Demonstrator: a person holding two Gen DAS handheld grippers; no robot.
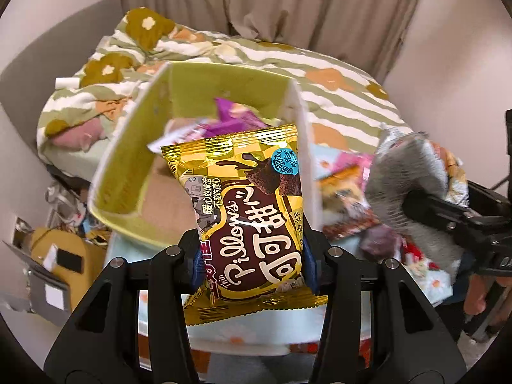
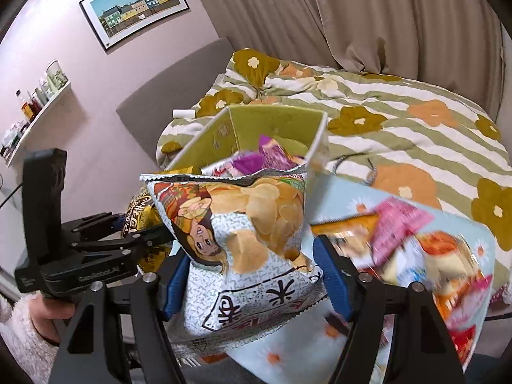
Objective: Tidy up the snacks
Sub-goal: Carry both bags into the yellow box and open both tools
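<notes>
My left gripper (image 1: 252, 265) is shut on a gold and brown cocoa pillow snack bag (image 1: 246, 211), held upright just in front of an open green-lined box (image 1: 128, 160). The box holds several purple and pink packets (image 1: 230, 118). My right gripper (image 2: 249, 278) is shut on a white chip bag (image 2: 243, 243) with a cartoon face and chips printed on it, held in front of the same box (image 2: 275, 121). The chip bag's silver back (image 1: 412, 185) shows at the right of the left wrist view. The left gripper (image 2: 140, 240) shows at the left of the right wrist view.
Loose snack packets (image 2: 416, 249) lie on a light blue flowered cloth (image 2: 345, 195) right of the box. Behind is a bed with a striped floral duvet (image 2: 400, 102), curtains and a wall shelf (image 2: 35, 108). Cardboard clutter (image 1: 57, 256) sits low at left.
</notes>
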